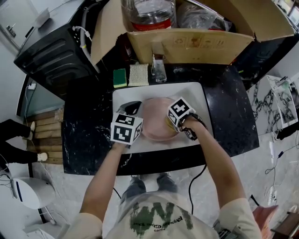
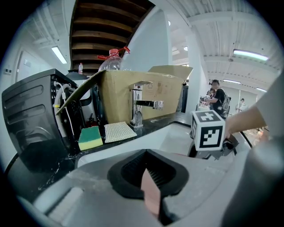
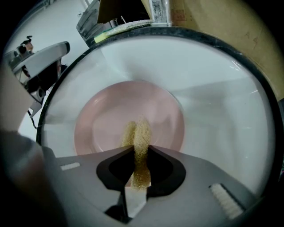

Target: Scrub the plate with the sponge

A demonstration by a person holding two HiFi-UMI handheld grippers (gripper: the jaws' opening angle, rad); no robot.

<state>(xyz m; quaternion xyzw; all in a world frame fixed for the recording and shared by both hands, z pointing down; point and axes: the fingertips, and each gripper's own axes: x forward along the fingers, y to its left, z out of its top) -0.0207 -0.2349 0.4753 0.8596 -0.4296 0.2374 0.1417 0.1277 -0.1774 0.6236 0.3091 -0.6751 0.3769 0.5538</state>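
Observation:
A pink plate (image 1: 156, 122) lies in the white sink (image 1: 196, 100). My left gripper (image 1: 133, 108) is shut on the plate's left rim; in the left gripper view the pink rim (image 2: 151, 197) stands edge-on between the jaws of that gripper (image 2: 148, 177). My right gripper (image 1: 170, 125) is over the plate's right side. It is shut on a yellow sponge (image 3: 139, 144), which sticks out past the jaws of the right gripper (image 3: 140, 153) toward the middle of the plate (image 3: 111, 119). I cannot tell whether the sponge touches the plate.
Behind the sink on the black marble counter (image 1: 84, 135) lie a green-and-yellow sponge (image 1: 120, 77) and a white mesh pad (image 1: 138, 74), beside the faucet (image 1: 158, 67). An open cardboard box (image 1: 196, 42) holding a plastic bottle (image 1: 149, 11) overhangs the back. A black appliance (image 1: 51, 51) stands at the back left.

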